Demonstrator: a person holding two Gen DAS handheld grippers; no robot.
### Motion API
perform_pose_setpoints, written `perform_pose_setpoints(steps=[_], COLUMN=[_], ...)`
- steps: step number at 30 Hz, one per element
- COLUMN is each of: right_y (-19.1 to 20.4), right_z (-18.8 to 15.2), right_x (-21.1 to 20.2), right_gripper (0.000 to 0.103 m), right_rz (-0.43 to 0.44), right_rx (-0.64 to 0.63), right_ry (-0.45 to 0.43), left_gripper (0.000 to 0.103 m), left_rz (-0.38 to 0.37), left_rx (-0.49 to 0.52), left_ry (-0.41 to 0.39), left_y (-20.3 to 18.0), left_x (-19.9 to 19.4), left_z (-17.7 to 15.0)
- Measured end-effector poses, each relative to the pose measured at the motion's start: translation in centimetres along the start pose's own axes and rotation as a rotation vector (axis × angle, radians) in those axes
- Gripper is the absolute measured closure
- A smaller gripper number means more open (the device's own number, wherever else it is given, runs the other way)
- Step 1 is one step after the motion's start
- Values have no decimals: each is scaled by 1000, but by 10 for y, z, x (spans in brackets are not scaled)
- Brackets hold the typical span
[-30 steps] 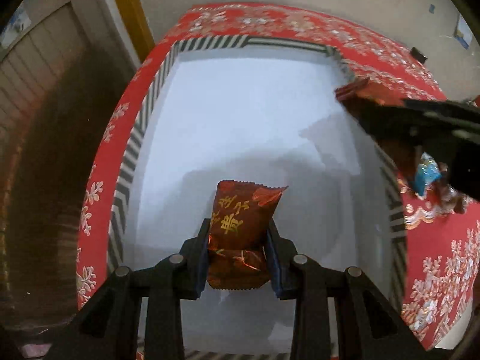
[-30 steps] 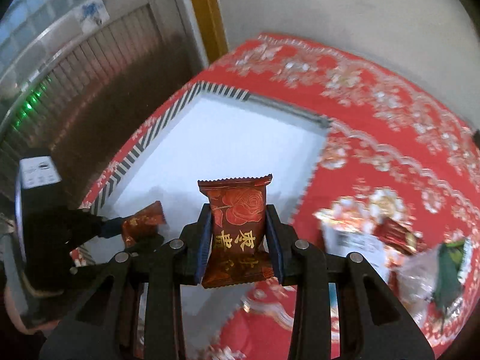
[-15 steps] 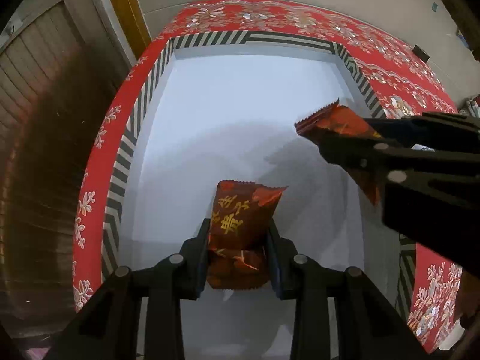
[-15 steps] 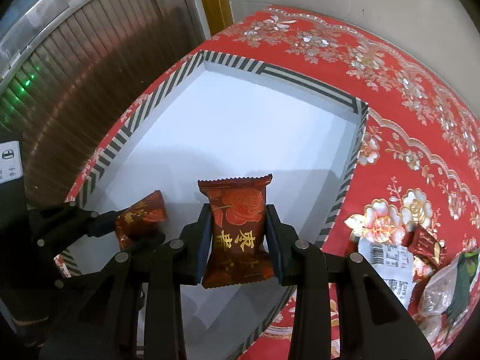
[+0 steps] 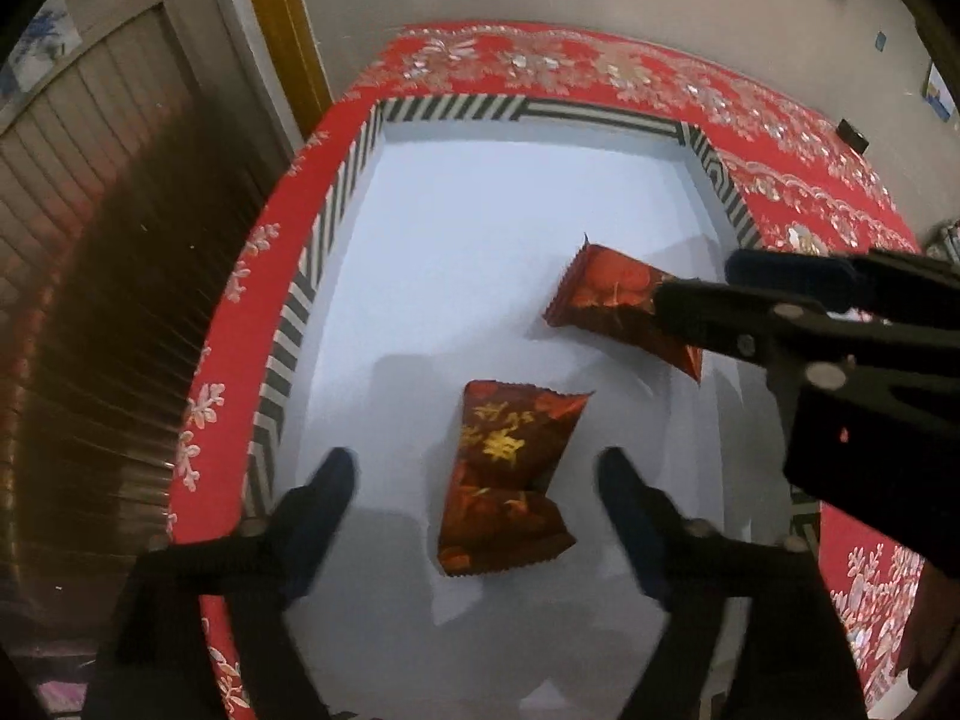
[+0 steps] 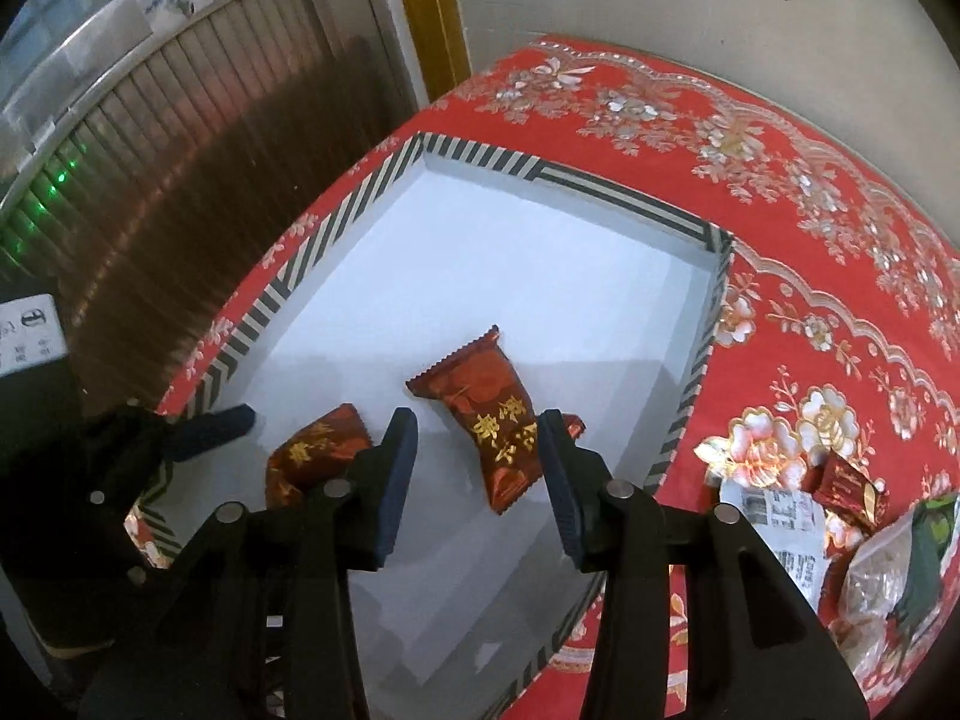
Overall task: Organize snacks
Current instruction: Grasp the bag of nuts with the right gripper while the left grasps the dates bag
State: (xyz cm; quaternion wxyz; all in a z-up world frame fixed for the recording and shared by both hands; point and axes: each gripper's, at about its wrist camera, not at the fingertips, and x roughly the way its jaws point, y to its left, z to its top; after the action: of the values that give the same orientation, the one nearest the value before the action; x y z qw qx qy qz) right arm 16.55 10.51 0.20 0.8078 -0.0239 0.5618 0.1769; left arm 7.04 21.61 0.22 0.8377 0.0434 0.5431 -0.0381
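Note:
Two dark red snack packets with gold characters lie on the white floor of a box with a black-and-white striped rim (image 5: 312, 276) (image 6: 336, 228). One packet (image 5: 510, 474) (image 6: 312, 456) lies between the wide-open fingers of my left gripper (image 5: 474, 474), untouched. The other packet (image 5: 612, 300) (image 6: 492, 414) lies between the open fingers of my right gripper (image 6: 477, 450), free of the pads. The right gripper also shows at the right of the left wrist view (image 5: 702, 282). One left fingertip (image 6: 216, 426) shows in the right wrist view.
The box sits on a table with a red floral cloth (image 6: 780, 180). A pile of other wrapped snacks (image 6: 852, 516) lies on the cloth right of the box. A slatted wall (image 6: 150, 120) and dark floor are to the left, past the table edge.
Both grippers opened and let go of their packets, which now lie on the box floor. The right gripper came further in over the box.

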Motion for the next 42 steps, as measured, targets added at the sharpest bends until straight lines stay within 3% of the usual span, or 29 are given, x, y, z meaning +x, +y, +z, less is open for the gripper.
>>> perform_pose_setpoints(steps=[6,11,16,18,23,26,32,37,40,42], right_y=[-11,-42,-108,-139,-213,-230,-239,-242,-240,-239], right_z=[-18,-44,-88,-110,-149,-143,-131,-130,-131,-131], right_x=[-26,-60,-107,-120,-130,-123,-86,-64,-57,-56], right_gripper=[62,62,61,51,47,47,47,47,48,58], right_rz=[-10,-10,-123,-182,-185,-124,-62,-35,-38,-38], right_rx=[81,173,282,338,496,459,353,328,298,277], right_ry=[-62,-141,-241,-254,-227,-200,-82,-18,11,0], left_gripper=[4,4,4,4,4,4,4,4,4,4], left_rz=[-24,-22,-48,-67,-126,-166,-122,-122,-110,-119], left_rx=[29,23,-6,-2,67,91,137,41,34,44], left_ry=[20,-24,-67,-86,-92,-61,12,44,62,69], left_y=[-12,-26,-45,-60,-117,-151,-198,-191,-186,-188], left_x=[0,-15,-28,-33,-36,-28,0,13,18,15], left_z=[-6,-11,-11,-8,5,15,35,42,43,40])
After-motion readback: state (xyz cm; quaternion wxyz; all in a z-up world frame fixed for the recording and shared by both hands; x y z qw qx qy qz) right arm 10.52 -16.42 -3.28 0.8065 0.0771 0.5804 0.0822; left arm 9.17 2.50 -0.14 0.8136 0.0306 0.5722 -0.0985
